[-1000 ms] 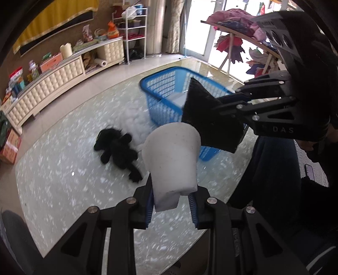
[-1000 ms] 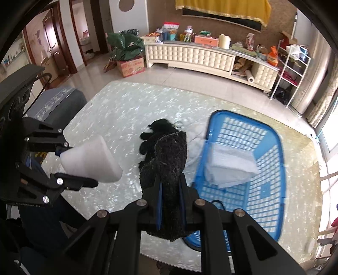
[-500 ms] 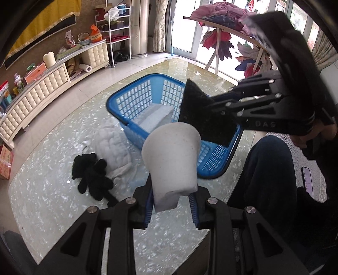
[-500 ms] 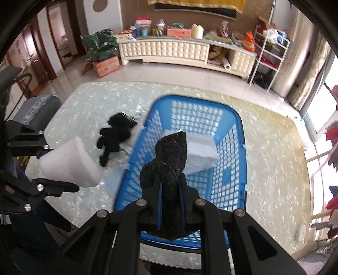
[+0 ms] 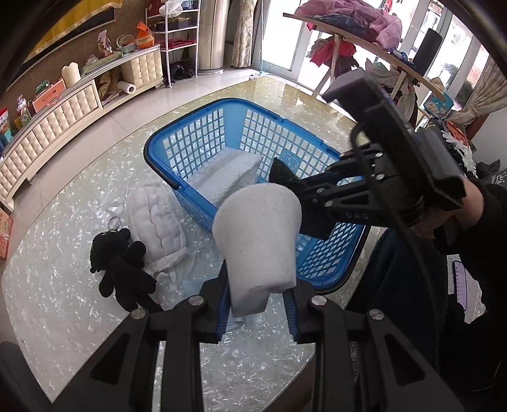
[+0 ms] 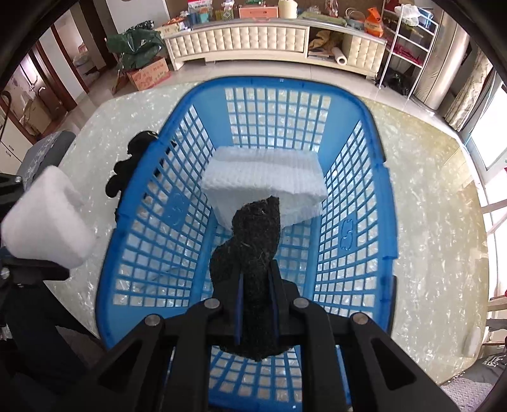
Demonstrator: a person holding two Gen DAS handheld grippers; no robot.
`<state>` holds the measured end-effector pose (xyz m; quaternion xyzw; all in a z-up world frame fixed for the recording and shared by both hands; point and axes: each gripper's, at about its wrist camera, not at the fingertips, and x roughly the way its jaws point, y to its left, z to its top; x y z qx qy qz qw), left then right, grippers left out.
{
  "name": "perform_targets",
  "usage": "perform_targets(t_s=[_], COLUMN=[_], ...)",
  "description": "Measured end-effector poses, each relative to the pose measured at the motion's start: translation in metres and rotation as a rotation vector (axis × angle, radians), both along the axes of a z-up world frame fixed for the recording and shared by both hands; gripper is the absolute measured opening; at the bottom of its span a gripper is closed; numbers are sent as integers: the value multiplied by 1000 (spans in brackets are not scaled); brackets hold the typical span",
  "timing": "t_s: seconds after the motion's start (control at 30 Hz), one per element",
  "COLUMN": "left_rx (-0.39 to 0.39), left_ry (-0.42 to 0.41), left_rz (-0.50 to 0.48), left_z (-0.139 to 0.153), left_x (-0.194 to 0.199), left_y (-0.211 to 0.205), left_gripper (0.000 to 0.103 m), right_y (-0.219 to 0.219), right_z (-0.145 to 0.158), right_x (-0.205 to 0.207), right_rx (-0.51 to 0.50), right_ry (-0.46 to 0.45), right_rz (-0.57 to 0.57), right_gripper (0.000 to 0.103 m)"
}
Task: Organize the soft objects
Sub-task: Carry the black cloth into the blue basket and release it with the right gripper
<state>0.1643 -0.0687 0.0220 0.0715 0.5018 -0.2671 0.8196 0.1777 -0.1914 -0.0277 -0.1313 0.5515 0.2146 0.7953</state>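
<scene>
Left wrist view: right claw (image 5: pixel 286 177), lettered "DAS", pinches black sponge (image 5: pixel 283 172); left claw (image 5: pixel 258 304) pinches white sponge (image 5: pixel 258 234).

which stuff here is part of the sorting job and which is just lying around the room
Job: white sponge in left gripper; black sponge in right gripper; blue basket; white pad; black plush; quilted pouch.

Lying about: paper towel roll; clothes rack; cardboard box.

Basket (image 6: pixel 385 196) near half open; white pad (image 6: pixel 266 177) blocks far end.
</scene>
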Motion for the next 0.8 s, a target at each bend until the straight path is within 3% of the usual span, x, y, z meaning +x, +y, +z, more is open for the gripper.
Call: perform_targets(t_s=[0.2,0.33,0.4,0.43,0.47,0.53,0.67,0.8], left_rx=[1,-1,-5,-5,-5,-3,-2,-12], left_ry=[9,12,12,11,9,6,-3,-21], left_rz=[-3,-3,-5,-5,-5,-6,-11,-27], left_z=[-2,-1,-1,-1,-1,0,3,8], left_x=[3,2,2,2,2,2,0,-2], left_y=[-2,-2,-2,-2,-2,-3,-6,-13], left_gripper=[27,27,27,27,27,27,27,28], right_y=[-1,-5,-8,-10,-11,-13,-17,-15], right_z=[-10,-7,-3,-2,0,7,20,28], right_x=[2,-1,-3,-2,-3,-5,-11,-18], right_rx=[-2,14,26,30,31,39,62,55], right_ry=[21,1,0,-1,-6,-28,-59,-105], right_rz=[-7,-23,-29,-31,-35,-44,-49,-53], right_gripper=[20,52,54,60,72,83,95,100])
